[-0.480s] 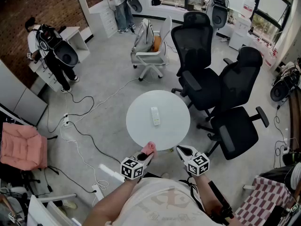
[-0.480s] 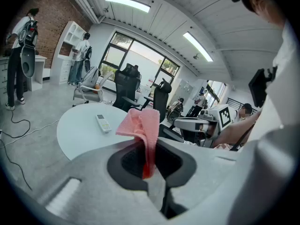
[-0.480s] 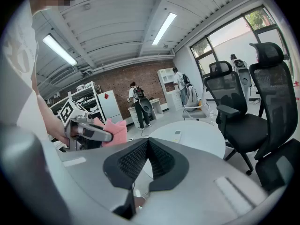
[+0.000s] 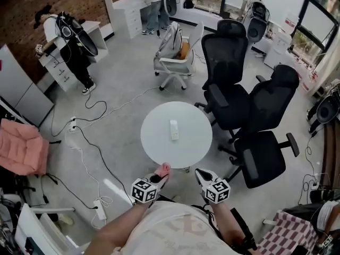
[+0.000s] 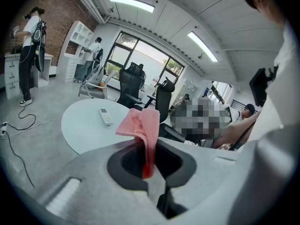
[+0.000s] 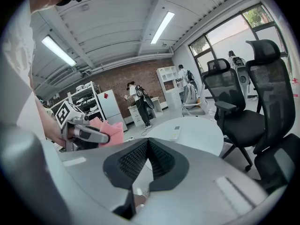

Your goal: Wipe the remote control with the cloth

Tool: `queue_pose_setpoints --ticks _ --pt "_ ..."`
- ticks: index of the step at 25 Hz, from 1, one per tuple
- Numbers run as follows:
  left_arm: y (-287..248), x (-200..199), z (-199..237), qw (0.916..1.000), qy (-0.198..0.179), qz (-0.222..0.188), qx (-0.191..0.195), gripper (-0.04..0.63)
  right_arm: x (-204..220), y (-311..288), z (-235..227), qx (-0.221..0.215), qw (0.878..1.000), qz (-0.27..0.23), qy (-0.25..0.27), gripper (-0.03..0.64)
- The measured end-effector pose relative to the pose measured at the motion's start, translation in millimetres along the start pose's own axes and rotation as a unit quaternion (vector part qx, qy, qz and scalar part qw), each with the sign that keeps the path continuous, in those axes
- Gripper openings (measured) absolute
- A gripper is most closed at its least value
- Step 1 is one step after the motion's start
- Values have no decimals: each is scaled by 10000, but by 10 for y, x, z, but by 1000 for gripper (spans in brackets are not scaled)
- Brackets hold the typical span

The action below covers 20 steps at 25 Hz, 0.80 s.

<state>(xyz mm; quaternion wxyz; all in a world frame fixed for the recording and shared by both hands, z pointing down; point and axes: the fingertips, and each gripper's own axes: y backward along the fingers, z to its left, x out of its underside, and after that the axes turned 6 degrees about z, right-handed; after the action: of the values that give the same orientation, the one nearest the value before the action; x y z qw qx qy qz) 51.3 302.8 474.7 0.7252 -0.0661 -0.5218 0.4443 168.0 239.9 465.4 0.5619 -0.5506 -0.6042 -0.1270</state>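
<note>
- My left gripper (image 4: 159, 175) is clamped on the pink cloth (image 4: 165, 167). In the left gripper view the jaws pinch a fold of the cloth (image 5: 143, 128) between them. The rest of it stands up above the tips and flops over to the left.
- My right gripper (image 4: 200, 172) holds nothing. In the right gripper view its ribbed pads meet at the tip with no gap between them (image 6: 147, 145).
- From the head view, both grippers hover side by side just off the near edge of the round white bench (image 4: 156, 145), the left one closer to the rim. Neither touches it.
- The remote control (image 4: 174, 129) lies flat near the middle of the bench, its long side pointing away from me. It is well apart from both grippers and from the cloth.
- The left gripper view shows the remote control (image 5: 106, 116) beyond the cloth and to its left. The right gripper view shows it (image 6: 176, 133) on the bench top ahead of the closed jaws.
- The right gripper view also catches my left gripper (image 6: 104, 137) off to the side, with the pink cloth bunched at its tip.
- Three black office chairs (image 4: 228, 73) crowd the far right side of the bench. A white chair (image 4: 175, 57) stands farther back.
- A cable (image 4: 90, 142) trails over the floor to the left, and a pink cushion (image 4: 21, 147) sits at the left edge.
</note>
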Motion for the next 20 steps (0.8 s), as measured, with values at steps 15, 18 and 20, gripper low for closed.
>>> queue_pose_setpoints --ticks 15,18,20 --pt "-56 -223 301 9999 129 -6 -71 23 -97 -264 -296 140 9995 283 -88 8" --pt "-211 -327 394 9999 139 66 33 24 -116 -358 -390 135 9991 345 -218 8" --pt "-341 -450 446 9998 102 94 108 24 -144 -416 -493 172 9987 392 -268 8"
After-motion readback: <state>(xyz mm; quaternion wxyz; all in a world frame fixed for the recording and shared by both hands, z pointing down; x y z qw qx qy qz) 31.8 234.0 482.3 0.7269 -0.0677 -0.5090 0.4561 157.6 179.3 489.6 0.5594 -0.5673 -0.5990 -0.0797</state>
